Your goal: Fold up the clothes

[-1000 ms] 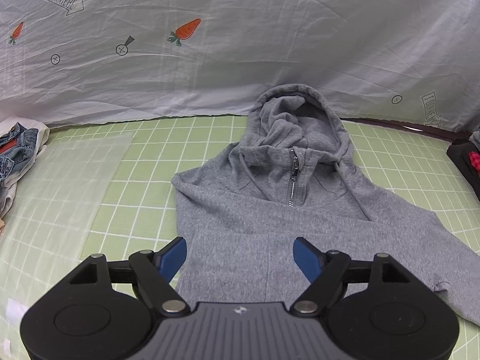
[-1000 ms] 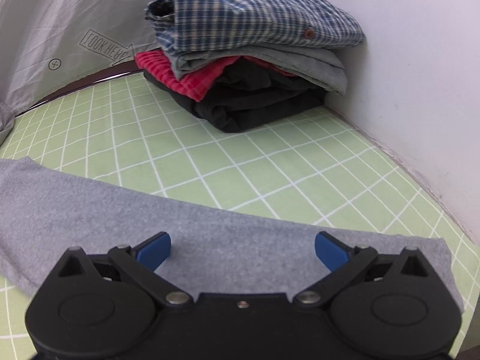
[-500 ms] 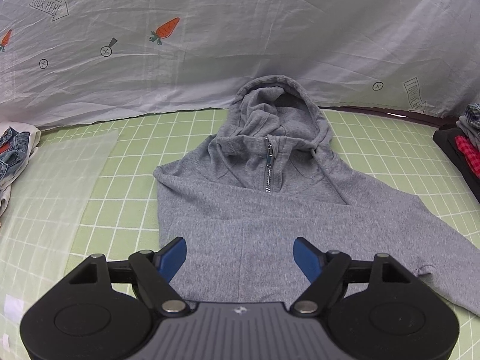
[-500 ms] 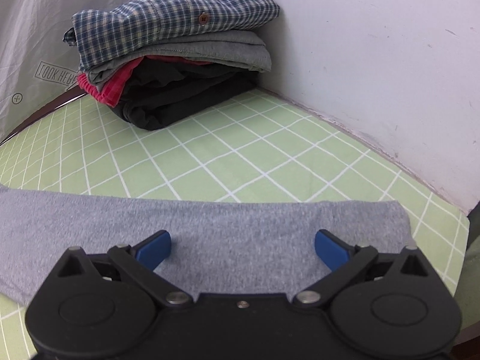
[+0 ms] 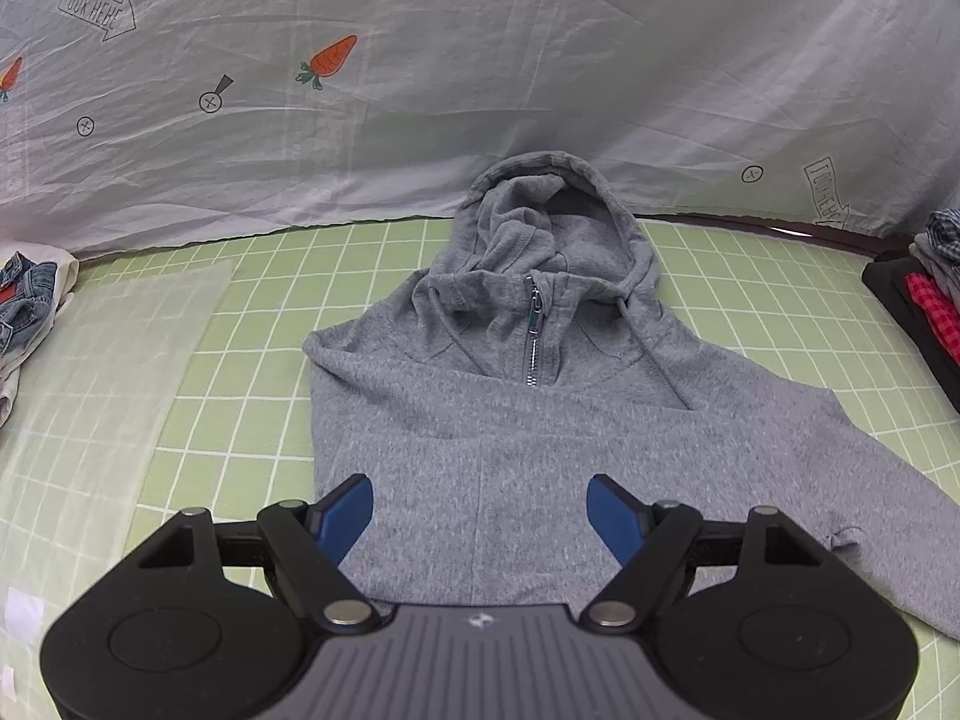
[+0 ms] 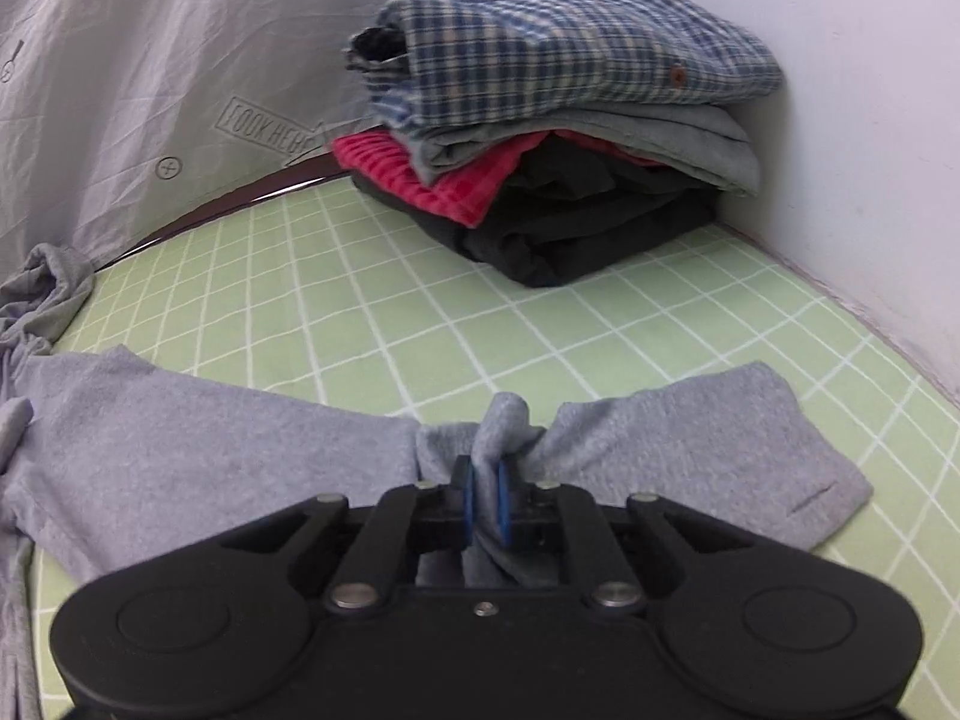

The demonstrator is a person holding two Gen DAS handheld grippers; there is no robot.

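Note:
A grey zip hoodie [image 5: 498, 420] lies face up on the green checked mat [image 5: 252, 360], hood toward the back sheet. Its left sleeve looks folded over the chest; its right sleeve [image 6: 690, 444] stretches out to the right. My left gripper [image 5: 480, 516] is open, hovering over the hoodie's lower body. My right gripper [image 6: 485, 501] is shut on a pinched fold of the right sleeve near the cuff, bunching the cloth upward.
A stack of folded clothes [image 6: 558, 138], checked shirt on top, sits at the back right by the white wall. Jeans and other clothes [image 5: 24, 312] lie at the far left. A clear plastic sheet [image 5: 102, 396] covers the mat's left part.
My right gripper has closed on the hoodie's right sleeve, pinching it into a fold, and has swung back left. My left gripper stays open, its view shifted slightly.

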